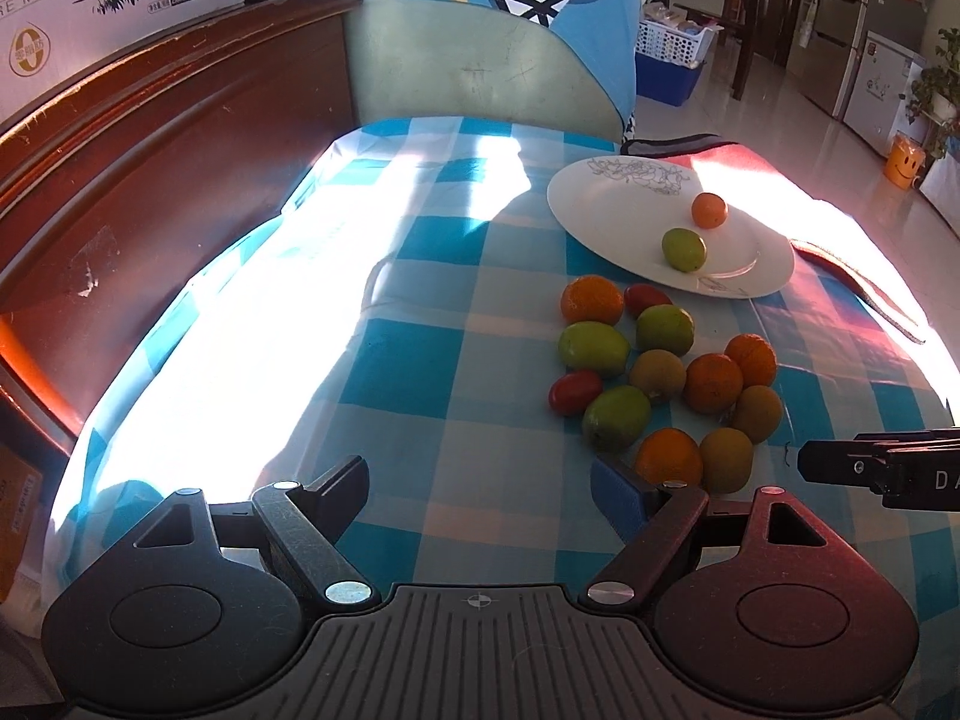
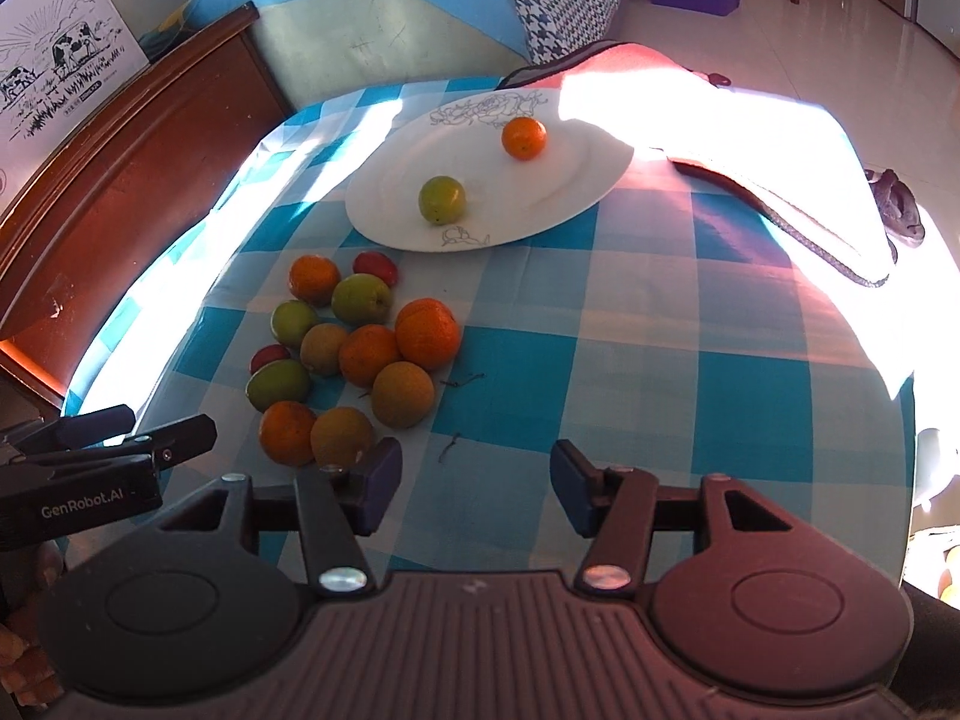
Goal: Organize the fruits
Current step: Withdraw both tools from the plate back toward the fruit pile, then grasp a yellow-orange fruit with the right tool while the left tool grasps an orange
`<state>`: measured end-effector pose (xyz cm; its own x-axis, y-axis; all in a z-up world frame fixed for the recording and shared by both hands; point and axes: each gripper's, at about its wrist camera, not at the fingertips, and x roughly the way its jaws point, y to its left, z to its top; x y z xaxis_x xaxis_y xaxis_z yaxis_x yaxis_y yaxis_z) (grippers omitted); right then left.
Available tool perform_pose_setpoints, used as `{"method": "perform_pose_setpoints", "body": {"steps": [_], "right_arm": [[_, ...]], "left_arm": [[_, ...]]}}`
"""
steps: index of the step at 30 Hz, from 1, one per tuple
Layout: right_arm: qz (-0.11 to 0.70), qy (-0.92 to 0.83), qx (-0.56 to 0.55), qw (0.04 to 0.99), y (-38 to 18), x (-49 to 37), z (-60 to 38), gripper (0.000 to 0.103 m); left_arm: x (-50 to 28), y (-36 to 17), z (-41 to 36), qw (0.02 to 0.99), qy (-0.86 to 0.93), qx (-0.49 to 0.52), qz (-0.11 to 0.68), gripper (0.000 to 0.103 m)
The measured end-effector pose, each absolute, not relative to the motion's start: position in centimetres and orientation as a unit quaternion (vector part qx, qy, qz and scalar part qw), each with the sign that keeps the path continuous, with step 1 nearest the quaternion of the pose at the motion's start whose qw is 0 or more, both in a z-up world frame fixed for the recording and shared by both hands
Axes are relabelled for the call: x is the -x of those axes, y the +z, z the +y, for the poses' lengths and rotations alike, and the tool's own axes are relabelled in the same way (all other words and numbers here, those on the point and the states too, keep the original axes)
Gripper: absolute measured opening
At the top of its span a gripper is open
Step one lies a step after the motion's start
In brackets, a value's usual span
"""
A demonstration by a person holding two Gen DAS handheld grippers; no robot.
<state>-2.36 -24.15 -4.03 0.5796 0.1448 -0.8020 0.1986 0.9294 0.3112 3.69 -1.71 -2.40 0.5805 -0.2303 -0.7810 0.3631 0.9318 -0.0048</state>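
Fruit heaped on the checked cloth, two pieces on the plate

Fruit (image 2: pixel 360 354) lies in a loose heap on the blue-and-white checked tablecloth (image 2: pixel 660 360), toward the table's left side as the grippers face it. The heap holds oranges, green fruits, brownish round ones and two small red ones, most of them touching a neighbour. Just beyond the heap sits a white plate (image 2: pixel 570 192) with a line-drawn flower on its rim. On the plate rest one orange (image 2: pixel 524 137) and one green fruit (image 2: pixel 442 199), apart from each other.

A pink cloth (image 2: pixel 750 138) lies over the table's far right corner in strong sunlight. Behind the table stand a dark wooden headboard (image 1: pixel 168 180) and a pale green cushion (image 1: pixel 480 78).

Both grippers hang over the near edge, angled down. The left gripper (image 1: pixel 480 492) has its fingers spread wide, nothing between them, only bare cloth; its right finger sits just in front of the nearest orange of the heap. The right gripper (image 2: pixel 477 483) is parted less widely and is also empty, its left finger close beside the nearest brownish fruit.
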Motion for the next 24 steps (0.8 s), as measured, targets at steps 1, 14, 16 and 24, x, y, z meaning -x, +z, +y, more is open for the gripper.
{"method": "perform_pose_setpoints", "body": {"steps": [1, 14, 16, 24], "right_arm": [[0.455, -0.015, -0.187, 0.87, -4.0, 2.4, -24.1, 0.053], [0.433, -0.004, -0.236, 0.87, -4.2, 1.3, -24.2, 0.044], [0.435, -0.002, -0.238, 0.869, -4.3, 0.9, -24.0, 0.044], [0.436, -0.007, -0.239, 0.868, -4.9, -0.1, -23.5, 0.041]], "left_arm": [[-3.6, -2.4, -1.7, 0.886, -0.168, -0.078, 0.425, 0.082], [-2.3, -2.8, -3.1, 0.881, -0.216, -0.088, 0.413, 0.081], [-2.1, -2.8, -3.4, 0.88, -0.226, -0.089, 0.409, 0.08], [-1.7, -2.9, -4.1, 0.878, -0.257, -0.087, 0.395, 0.075]]}}
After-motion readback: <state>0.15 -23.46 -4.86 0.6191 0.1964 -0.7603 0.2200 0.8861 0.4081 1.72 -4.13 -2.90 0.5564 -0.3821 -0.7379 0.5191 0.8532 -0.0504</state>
